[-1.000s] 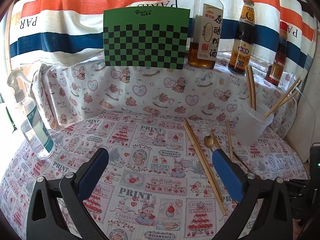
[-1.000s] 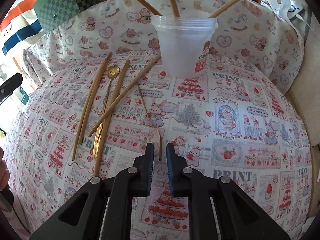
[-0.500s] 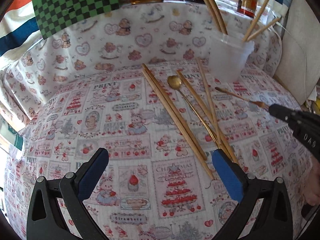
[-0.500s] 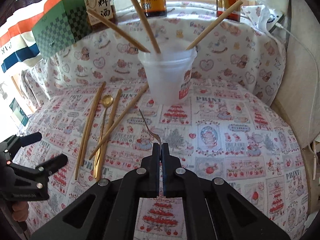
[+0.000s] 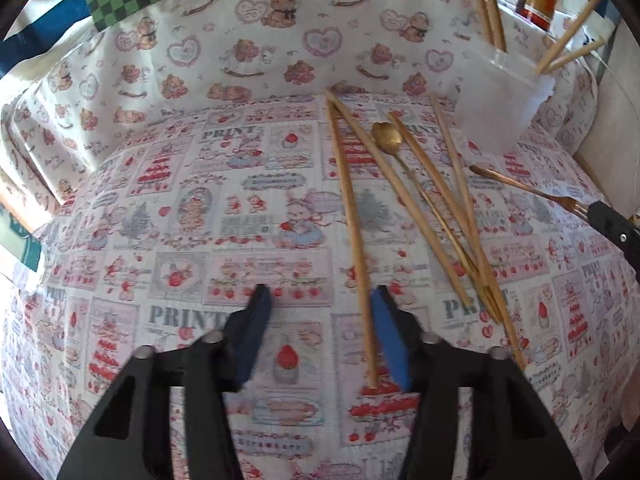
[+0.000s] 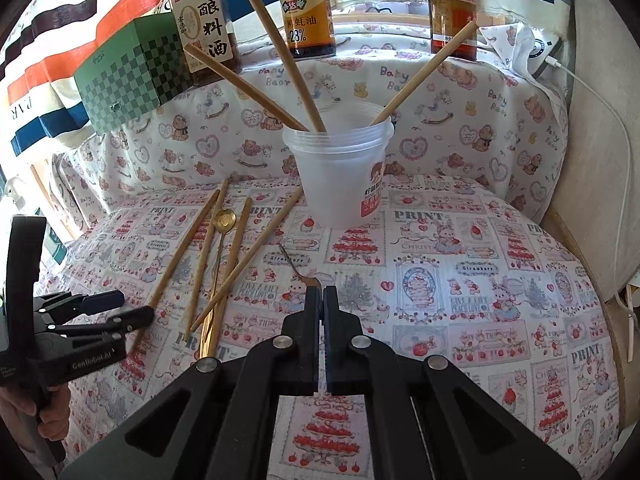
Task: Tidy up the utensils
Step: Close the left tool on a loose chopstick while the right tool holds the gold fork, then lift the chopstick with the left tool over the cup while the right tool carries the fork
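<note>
Several wooden chopsticks (image 5: 404, 196) and a gold spoon (image 5: 386, 138) lie on the printed cloth. A clear plastic cup (image 6: 338, 176) holds three chopsticks (image 6: 280, 46); it also shows in the left wrist view (image 5: 500, 100). My right gripper (image 6: 321, 292) is shut on the tine end of a small gold fork (image 6: 294, 266), held above the cloth in front of the cup; the fork also shows in the left wrist view (image 5: 524, 186). My left gripper (image 5: 320, 300) is open low over the cloth, its jaws around the near end of one chopstick (image 5: 352, 232).
Three sauce bottles (image 6: 306, 12) and a green checkered box (image 6: 128, 76) stand on the ledge behind the cup. A white cable (image 6: 608, 120) runs down the right edge. The cloth rises in a wall at the back.
My left gripper has moved down and right to a chopstick's near end and its jaws have narrowed. My right gripper has lifted the fork further and drawn back from the cup.
</note>
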